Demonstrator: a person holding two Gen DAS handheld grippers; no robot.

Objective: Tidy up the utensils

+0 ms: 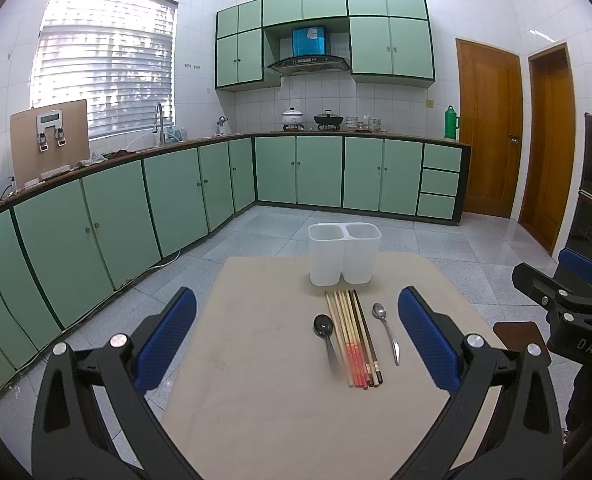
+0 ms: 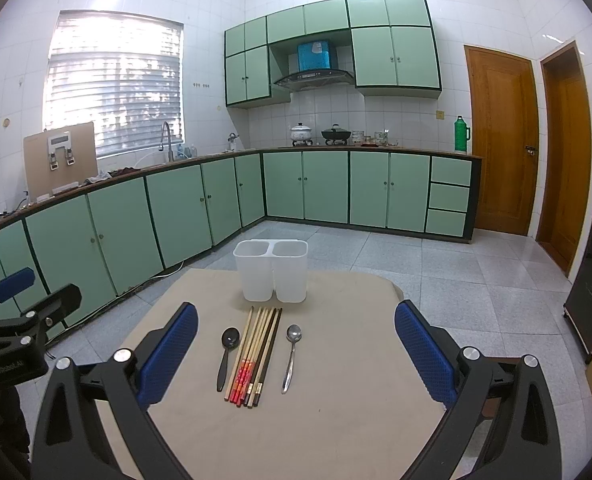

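The left gripper point(image 1: 296, 344) is hovering over the near part of the table point(image 1: 256, 400) with its 2 blue pads point(image 1: 168, 340) spread wide and nothing between them. The right gripper point(image 2: 296, 348) is hovering beside it, jaws likewise wide apart and empty; its pads point(image 2: 424, 352) are framing the utensils from above.

A white holder point(image 1: 344, 254) with 2 compartments is standing upright at the far edge of the table, both compartments showing nothing inside. Just in front of it, a bundle of chopsticks point(image 1: 354, 338) is lying flat, tips pointing toward the holder, the sticks touching side by side; some are pale wood with red ends, others dark brown. A black spoon point(image 1: 325, 338) is lying just left of the bundle, bowl toward the holder. A steel spoon point(image 1: 386, 330) is lying just right of the bundle, a little apart from it, bowl also toward the holder.

In the right wrist view the same row is sitting between the 2 pads: black spoon point(image 2: 227, 354), chopsticks point(image 2: 256, 356), steel spoon point(image 2: 292, 354), with the holder point(image 2: 272, 270) behind them. Nothing is touching either gripper.
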